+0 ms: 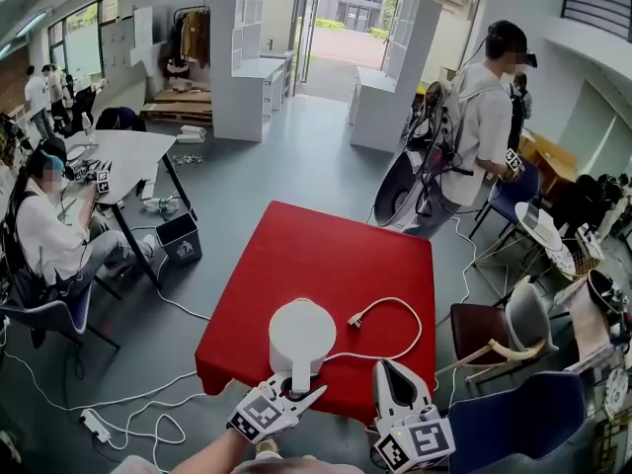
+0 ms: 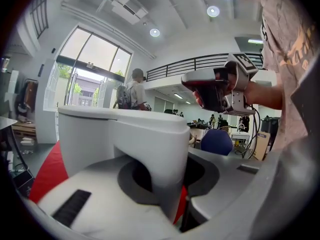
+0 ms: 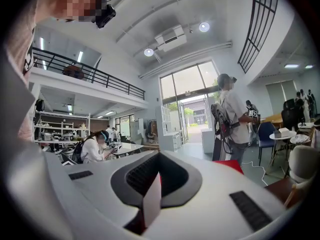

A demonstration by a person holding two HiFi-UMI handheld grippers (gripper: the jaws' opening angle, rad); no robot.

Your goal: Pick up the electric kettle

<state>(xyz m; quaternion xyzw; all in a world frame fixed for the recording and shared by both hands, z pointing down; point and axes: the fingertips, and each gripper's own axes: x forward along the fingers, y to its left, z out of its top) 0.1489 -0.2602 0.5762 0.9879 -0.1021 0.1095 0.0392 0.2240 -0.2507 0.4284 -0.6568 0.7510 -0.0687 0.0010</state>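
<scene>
The white electric kettle (image 1: 301, 332) stands near the front edge of the red table (image 1: 326, 245), its handle (image 1: 299, 375) turned toward me. My left gripper (image 1: 299, 391) reaches in level from the front and its jaws are closed on that handle. In the left gripper view the handle (image 2: 160, 154) fills the space between the jaws of the left gripper (image 2: 162, 181), with the kettle body (image 2: 87, 134) behind. My right gripper (image 1: 393, 371) hovers to the kettle's right, shut and empty. It points across the room in its own view (image 3: 155, 184).
The kettle's white cord (image 1: 395, 309) loops over the table to a loose plug (image 1: 354, 320). A brown chair (image 1: 494, 336) and a blue chair (image 1: 513, 413) stand at the right. A person (image 1: 484, 126) stands beyond the table. Cables (image 1: 128, 403) lie on the floor at the left.
</scene>
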